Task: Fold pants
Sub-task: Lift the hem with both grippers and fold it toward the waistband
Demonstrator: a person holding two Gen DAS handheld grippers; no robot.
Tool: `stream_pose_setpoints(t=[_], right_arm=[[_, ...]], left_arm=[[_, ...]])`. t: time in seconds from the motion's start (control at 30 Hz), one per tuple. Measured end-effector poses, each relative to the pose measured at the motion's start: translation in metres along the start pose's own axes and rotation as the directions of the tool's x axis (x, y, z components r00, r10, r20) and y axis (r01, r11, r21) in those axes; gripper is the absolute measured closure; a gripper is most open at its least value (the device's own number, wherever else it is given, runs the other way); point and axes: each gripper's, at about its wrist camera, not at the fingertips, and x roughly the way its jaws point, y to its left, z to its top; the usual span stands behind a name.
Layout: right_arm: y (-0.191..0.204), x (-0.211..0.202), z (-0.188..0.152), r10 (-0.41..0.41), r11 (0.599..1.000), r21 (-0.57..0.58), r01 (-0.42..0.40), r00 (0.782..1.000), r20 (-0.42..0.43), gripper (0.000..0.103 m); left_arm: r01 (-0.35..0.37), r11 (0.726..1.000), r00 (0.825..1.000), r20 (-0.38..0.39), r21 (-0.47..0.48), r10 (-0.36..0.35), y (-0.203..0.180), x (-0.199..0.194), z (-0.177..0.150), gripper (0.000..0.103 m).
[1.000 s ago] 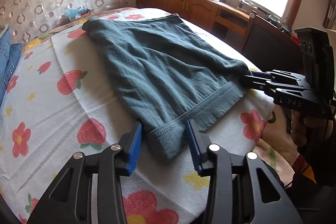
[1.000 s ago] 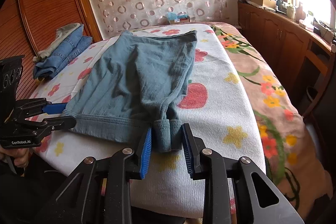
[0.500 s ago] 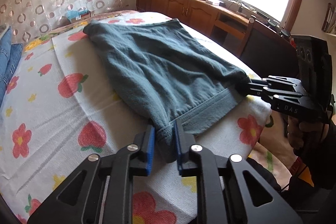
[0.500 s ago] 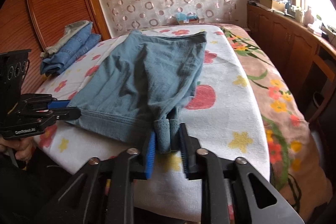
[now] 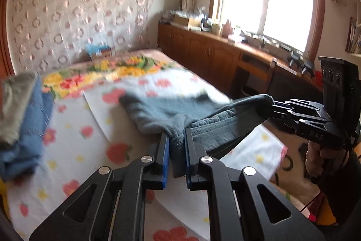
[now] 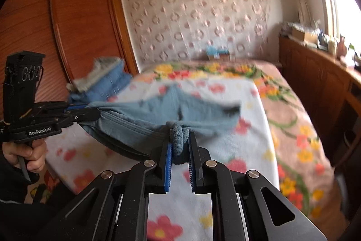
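Grey-blue pants (image 5: 158, 110) lie on the bed, and their near hem is lifted off the sheet and stretched between both grippers. My left gripper (image 5: 176, 137) is shut on one bunched hem corner. At the right of the left wrist view, my right gripper (image 5: 274, 103) pinches the other corner. In the right wrist view the pants (image 6: 198, 110) sag back to the bed. There my right gripper (image 6: 180, 139) has its jaws closing, with blue pads pressed on the rolled hem between them. My left gripper (image 6: 94, 113) holds the far corner at the left.
A stack of folded blue clothes (image 5: 20, 123) (image 6: 106, 80) sits at the bed's left side. The flowered sheet (image 5: 74, 146) covers the bed. A wooden cabinet (image 5: 214, 56) runs under the window, and a wardrobe (image 6: 67, 26) stands at the left. A hand (image 6: 24, 153) grips the left handle.
Both grippers closed on the hem corners and rose. The hem came up off the bed and now hangs taut between them, while the far end of the pants stays on the sheet.
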Motion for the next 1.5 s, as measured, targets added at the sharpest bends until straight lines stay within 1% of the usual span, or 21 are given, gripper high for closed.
stream_pose_setpoints(t=[0.07, 0.2, 0.3, 0.37, 0.47, 0.6, 0.7, 0.73, 0.8, 0.9, 0.97, 1.0, 1.07, 1.17, 1.23, 1.27, 1.3, 1.37, 1.47, 1.5], right_arm=[[0.005, -0.008, 0.017, 0.007, 1.0, -0.02, -0.006, 0.999, 0.038, 0.09], [0.019, -0.027, 0.053, 0.026, 0.998, -0.067, -0.019, 0.994, 0.109, 0.09], [0.031, -0.036, 0.078, 0.041, 0.994, -0.105, -0.026, 0.988, 0.148, 0.09], [0.037, -0.035, 0.091, 0.049, 0.991, -0.13, -0.028, 0.985, 0.165, 0.09], [0.039, -0.019, 0.106, 0.059, 0.987, -0.155, -0.034, 0.985, 0.162, 0.09], [0.034, 0.032, 0.133, 0.05, 0.986, -0.167, -0.029, 0.992, 0.12, 0.091], [0.027, 0.064, 0.161, 0.035, 0.985, -0.169, -0.015, 0.992, 0.117, 0.091], [0.03, 0.066, 0.168, 0.031, 0.985, -0.17, -0.01, 0.992, 0.123, 0.091], [0.033, 0.075, 0.186, 0.031, 0.985, -0.171, -0.007, 0.99, 0.138, 0.091], [0.045, 0.079, 0.185, 0.038, 0.982, -0.188, -0.012, 0.99, 0.137, 0.091], [0.047, 0.084, 0.167, 0.038, 0.978, -0.209, -0.013, 0.993, 0.114, 0.091], [0.047, 0.089, 0.158, 0.037, 0.977, -0.214, -0.016, 0.995, 0.095, 0.091], [0.043, 0.099, 0.139, 0.043, 0.978, -0.207, -0.033, 0.998, 0.043, 0.091], [0.044, 0.112, 0.093, 0.068, 0.98, -0.184, -0.079, 0.996, -0.064, 0.091], [0.049, 0.123, 0.06, 0.072, 0.977, -0.189, -0.096, 0.989, -0.131, 0.091], [0.052, 0.127, 0.046, 0.072, 0.974, -0.199, -0.104, 0.984, -0.161, 0.091], [0.055, 0.132, 0.033, 0.07, 0.974, -0.201, -0.106, 0.982, -0.178, 0.091], [0.057, 0.139, 0.024, 0.068, 0.977, -0.184, -0.106, 0.977, -0.201, 0.091], [0.062, 0.144, 0.021, 0.068, 0.977, -0.184, -0.109, 0.973, -0.219, 0.091], [0.058, 0.145, 0.024, 0.07, 0.977, -0.18, -0.11, 0.973, -0.219, 0.091]], left_arm=[[-0.007, 1.0, 0.999, 0.04, 0.005, 0.007, 0.001, -0.015, 0.013, 0.09], [-0.026, 0.999, 0.992, 0.124, 0.029, 0.022, 0.003, -0.045, 0.045, 0.09], [-0.047, 0.998, 0.984, 0.173, 0.035, 0.04, 0.009, -0.061, 0.067, 0.09], [-0.061, 0.998, 0.98, 0.19, 0.029, 0.055, 0.016, -0.066, 0.076, 0.09], [-0.103, 0.995, 0.974, 0.203, 0.02, 0.096, 0.032, -0.064, 0.088, 0.09], [-0.181, 0.983, 0.967, 0.183, 0.018, 0.175, 0.061, -0.041, 0.11, 0.09], [-0.235, 0.972, 0.957, 0.177, 0.008, 0.23, 0.082, -0.028, 0.132, 0.091], [-0.253, 0.967, 0.951, 0.187, 0.006, 0.248, 0.085, -0.028, 0.139, 0.091], [-0.268, 0.963, 0.942, 0.212, 0.002, 0.261, 0.09, -0.034, 0.147, 0.091], [-0.271, 0.962, 0.938, 0.223, 0.003, 0.264, 0.089, -0.041, 0.138, 0.091], [-0.285, 0.958, 0.939, 0.206, 0.016, 0.276, 0.091, -0.043, 0.132, 0.091], [-0.291, 0.956, 0.94, 0.192, 0.023, 0.282, 0.091, -0.042, 0.124, 0.091], [-0.275, 0.961, 0.952, 0.144, 0.025, 0.268, 0.091, -0.037, 0.096, 0.09], [-0.248, 0.969, 0.968, 0.048, 0.013, 0.247, 0.094, -0.022, 0.045, 0.09], [-0.242, 0.97, 0.97, -0.004, 0.005, 0.242, 0.09, -0.013, 0.016, 0.09], [-0.256, 0.967, 0.966, -0.024, 0.006, 0.256, 0.086, -0.007, 0.002, 0.09], [-0.253, 0.967, 0.967, -0.031, -0.001, 0.253, 0.085, -0.005, -0.004, 0.09], [-0.23, 0.972, 0.972, -0.058, -0.046, 0.228, 0.083, -0.001, -0.017, 0.09], [-0.224, 0.973, 0.973, -0.069, -0.05, 0.221, 0.075, -0.004, -0.027, 0.09], [-0.224, 0.973, 0.973, -0.071, -0.048, 0.22, 0.071, -0.005, -0.031, 0.09]])
